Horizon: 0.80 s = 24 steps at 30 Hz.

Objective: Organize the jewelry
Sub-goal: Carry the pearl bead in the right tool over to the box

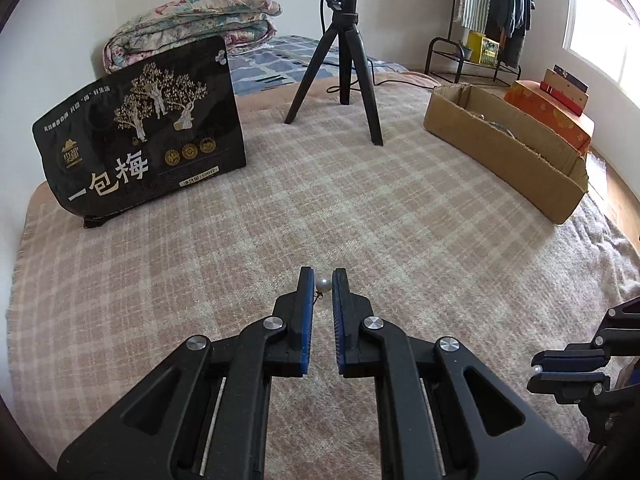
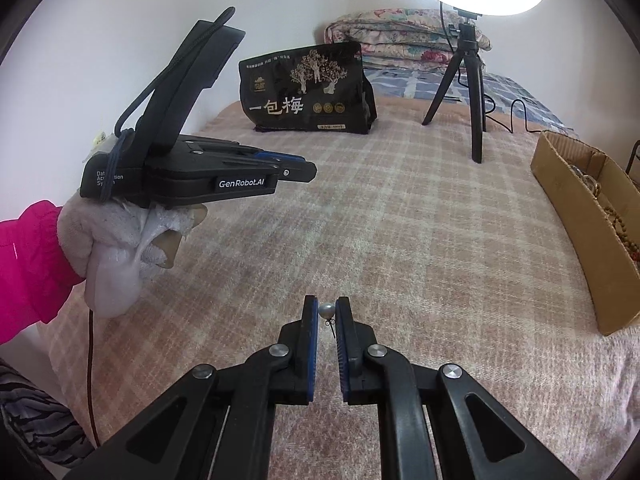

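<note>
Left tool [image 1: 322, 278] pinches a pearl earring [image 1: 323, 285] between its blue-padded fingertips, small wire hook hanging off the pearl's lower left, held just above the plaid blanket [image 1: 360, 208] on the bed. Right tool [image 2: 327, 307] likewise clamps a second pearl earring [image 2: 327, 312] at its tips, thin pin dangling below the pearl. In the right wrist view the left tool shows side-on, gripped by a hand in a white fuzzy glove [image 2: 116, 248] with a pink sleeve. Open cardboard box [image 1: 504, 148] sits on the blanket at right, well apart from both tools, with beads and other jewelry inside. Black snack bag [image 1: 140, 132] stands at the far left, ring light tripod [image 1: 344, 68] behind center, folded floral quilt [image 1: 192, 20] at the back.
</note>
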Available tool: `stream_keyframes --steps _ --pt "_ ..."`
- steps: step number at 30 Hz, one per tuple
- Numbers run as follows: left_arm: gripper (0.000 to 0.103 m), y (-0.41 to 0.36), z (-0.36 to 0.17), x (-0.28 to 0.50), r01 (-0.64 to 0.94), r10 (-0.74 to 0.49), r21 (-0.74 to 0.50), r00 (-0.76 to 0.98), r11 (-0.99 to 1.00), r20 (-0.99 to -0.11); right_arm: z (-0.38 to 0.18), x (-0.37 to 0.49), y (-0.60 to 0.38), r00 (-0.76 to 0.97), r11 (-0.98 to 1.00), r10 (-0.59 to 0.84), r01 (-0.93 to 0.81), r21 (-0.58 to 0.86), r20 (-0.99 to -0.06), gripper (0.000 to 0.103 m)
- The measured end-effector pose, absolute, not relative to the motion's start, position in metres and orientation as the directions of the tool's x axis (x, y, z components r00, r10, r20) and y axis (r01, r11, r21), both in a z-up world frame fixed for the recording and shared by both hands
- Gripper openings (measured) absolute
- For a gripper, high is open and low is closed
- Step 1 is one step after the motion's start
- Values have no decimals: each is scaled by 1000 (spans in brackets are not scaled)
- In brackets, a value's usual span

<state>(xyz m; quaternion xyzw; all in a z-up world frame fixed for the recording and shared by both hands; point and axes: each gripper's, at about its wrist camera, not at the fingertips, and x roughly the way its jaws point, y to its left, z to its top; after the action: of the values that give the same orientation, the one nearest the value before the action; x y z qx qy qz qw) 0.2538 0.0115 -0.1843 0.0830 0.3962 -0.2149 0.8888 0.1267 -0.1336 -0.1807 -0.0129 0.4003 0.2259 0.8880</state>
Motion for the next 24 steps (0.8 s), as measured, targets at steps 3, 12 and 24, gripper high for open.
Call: stream_keyframes --steps 3,12,24 --pt "7 4 -171 247 458 -334 -29 601 888 -726 -170 122 -143 595 901 390 -403 159 -703 6" --pt "7 -32 -139 221 499 -373 -21 618 866 -692 -142 105 -185 645 920 360 -367 139 -674 6" --pt "7 -81 -116 196 521 -417 -43 627 852 -658 -118 95 -253 691 949 304 -279 146 -656 6"
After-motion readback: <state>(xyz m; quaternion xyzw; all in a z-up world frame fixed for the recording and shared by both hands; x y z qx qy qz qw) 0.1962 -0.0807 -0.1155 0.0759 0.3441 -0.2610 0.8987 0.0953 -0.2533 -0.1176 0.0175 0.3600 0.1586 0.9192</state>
